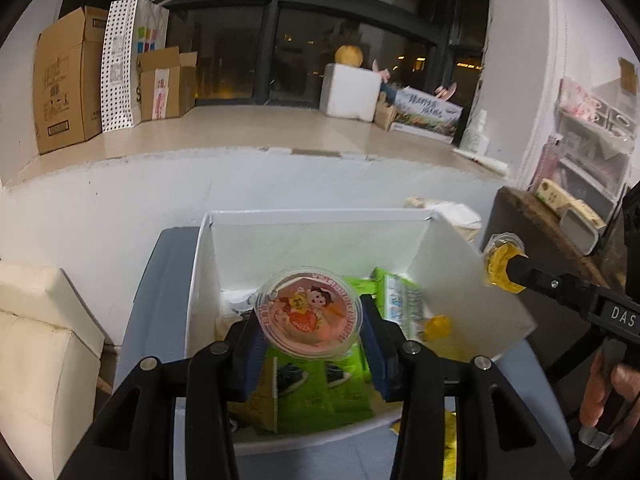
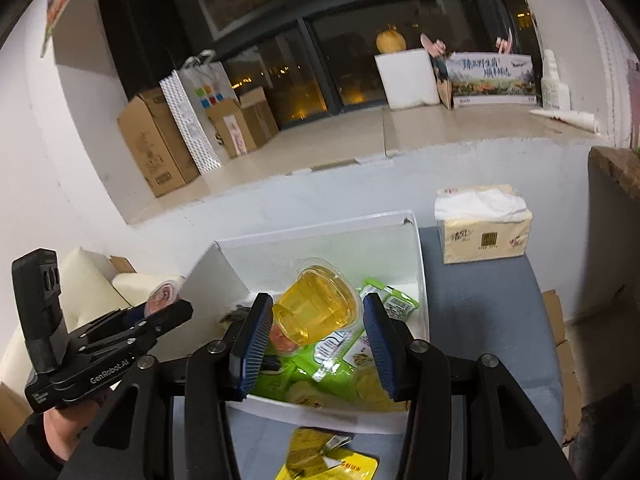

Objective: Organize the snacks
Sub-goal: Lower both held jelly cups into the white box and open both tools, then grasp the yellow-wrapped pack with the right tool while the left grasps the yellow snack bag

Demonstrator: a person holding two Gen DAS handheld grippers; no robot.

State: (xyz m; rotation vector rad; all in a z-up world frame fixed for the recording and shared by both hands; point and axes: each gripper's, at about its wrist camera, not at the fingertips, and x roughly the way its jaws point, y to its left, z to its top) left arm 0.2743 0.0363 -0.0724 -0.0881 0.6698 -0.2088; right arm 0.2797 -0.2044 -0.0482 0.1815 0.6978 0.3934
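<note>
Both cameras ride close above the white box [image 1: 472, 280], looking forward and down — the left view from its left side, the right view from its right. Each catches the other gripper beside the box, with the dark window [image 2: 304, 60] beyond.

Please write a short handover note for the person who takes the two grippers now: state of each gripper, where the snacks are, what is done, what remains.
Left gripper: shut on the round pink jelly cup with cartoon lid, above the white rectangular box.
Right gripper: shut on the clear yellow jelly cup, also over the box.
Done: green snack packets lie in the box.
Left: put both cups down; the yellow packet lies outside on the grey surface.
</note>
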